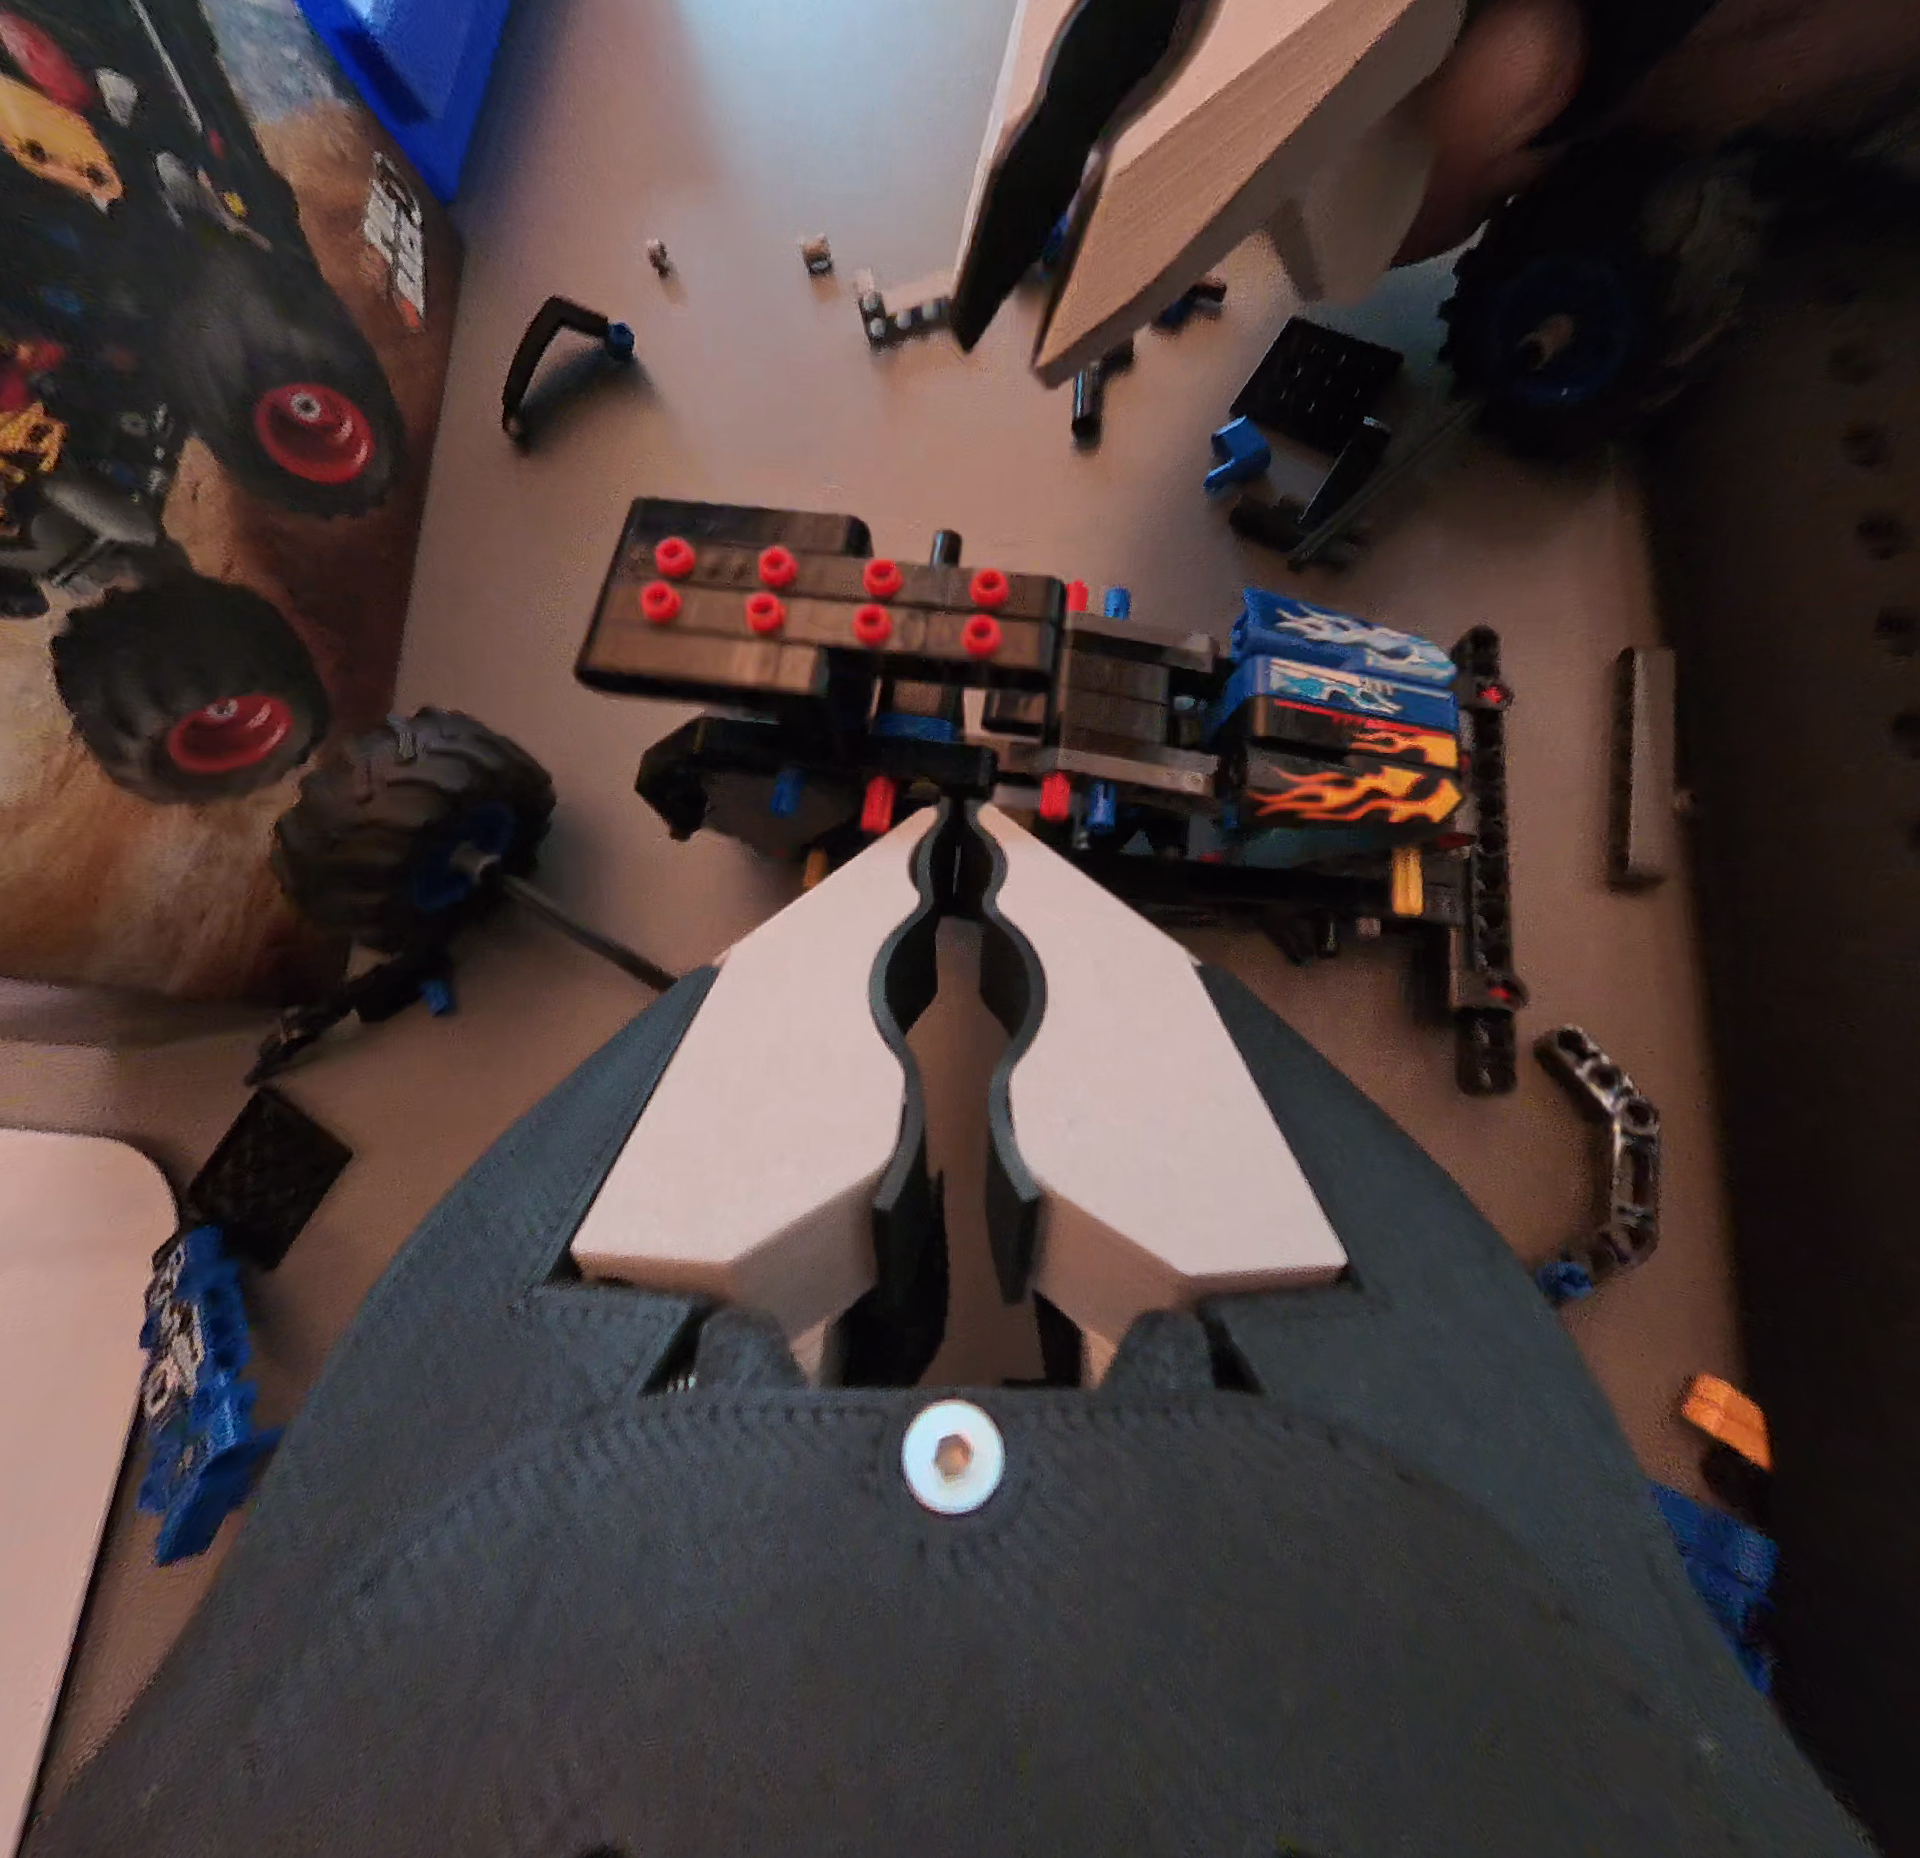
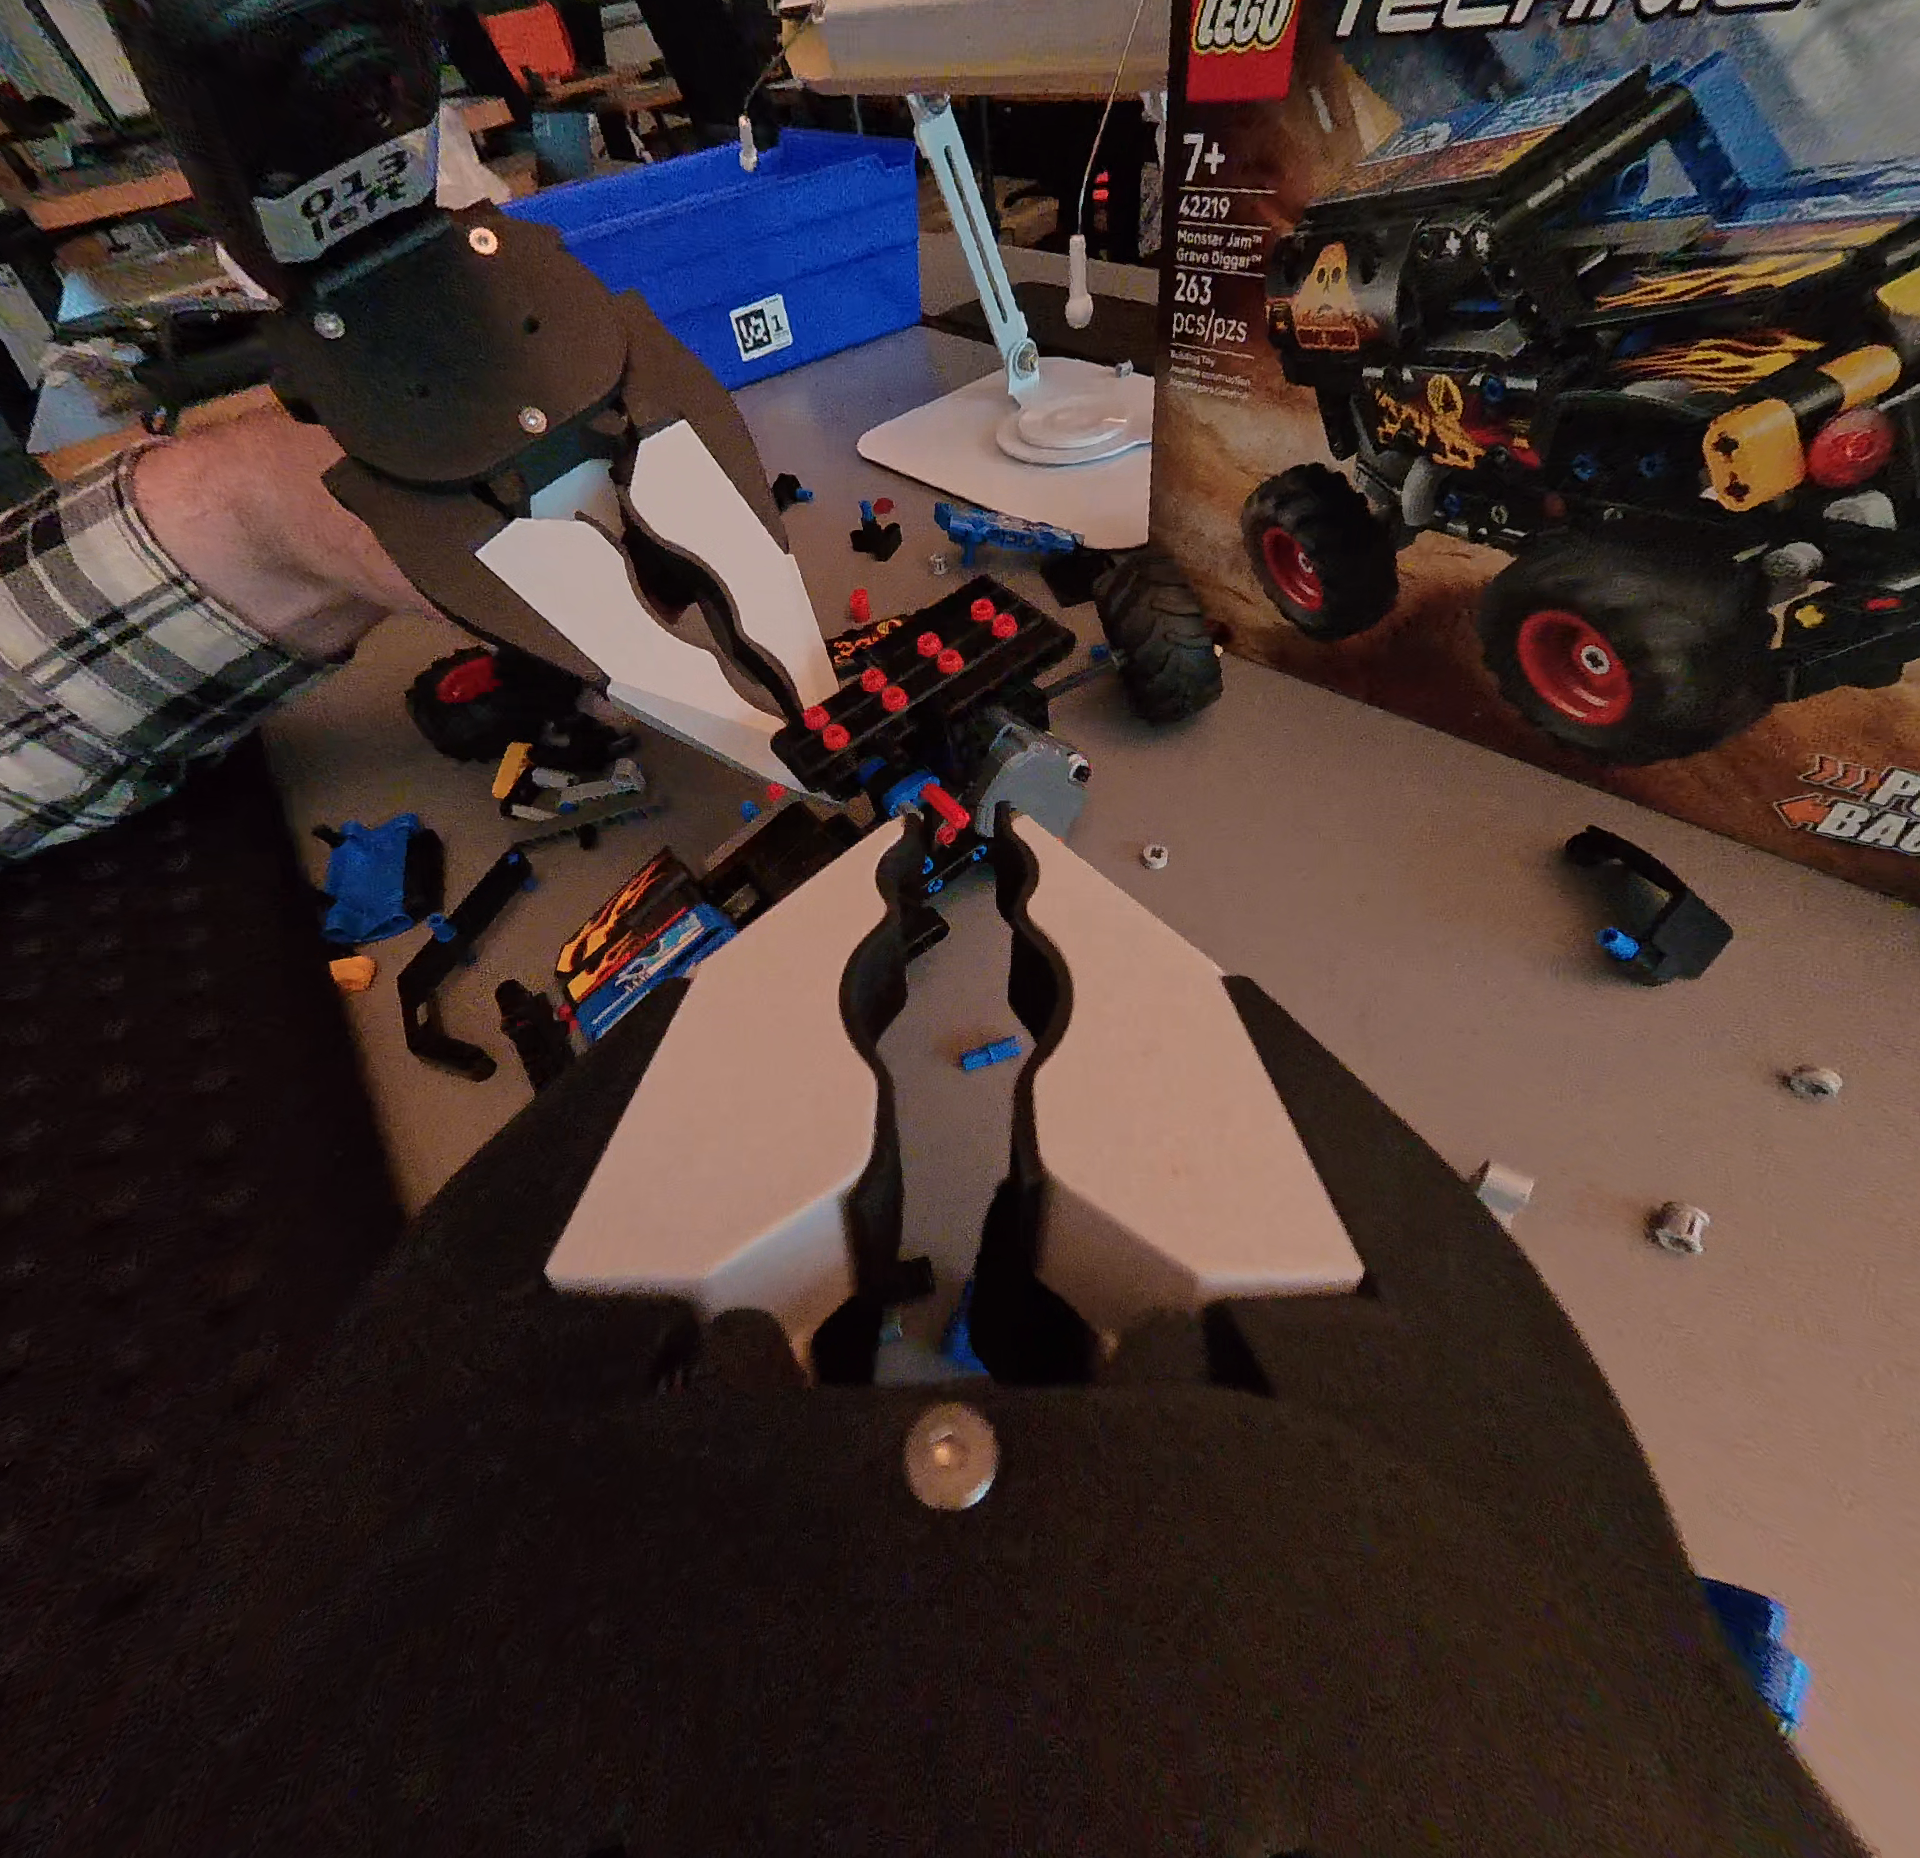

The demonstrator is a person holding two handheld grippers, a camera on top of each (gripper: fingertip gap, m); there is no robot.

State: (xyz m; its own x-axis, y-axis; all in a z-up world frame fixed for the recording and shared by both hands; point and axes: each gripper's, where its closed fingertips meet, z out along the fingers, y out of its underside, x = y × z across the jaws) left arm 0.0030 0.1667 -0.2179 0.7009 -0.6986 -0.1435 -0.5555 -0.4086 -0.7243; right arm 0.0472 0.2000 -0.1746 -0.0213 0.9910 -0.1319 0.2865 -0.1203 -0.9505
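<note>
A half-built black toy truck frame (image 1: 831,624) studded with red pins lies on the grey table; it also shows in the right wrist view (image 2: 935,665). My left gripper (image 1: 954,821) is shut on a black part at its near edge, and it shows from outside in the right wrist view (image 2: 802,736). Flame-printed panels (image 1: 1351,728) sit at the frame's right end. My right gripper (image 2: 951,840) hovers close to the frame's other side by a red pin (image 2: 945,806). Its jaws stand a narrow gap apart with nothing clearly clamped. It shows at the top of the left wrist view (image 1: 1003,354).
The printed toy box (image 2: 1558,406) stands at the table's back, with a blue bin (image 2: 727,239) and a white lamp base (image 2: 1039,437) beside it. Loose wheels (image 1: 416,821), beams and pins are scattered about. A dark carpeted area (image 2: 156,1081) borders the table. A plaid sleeve (image 2: 104,645) is behind the left gripper.
</note>
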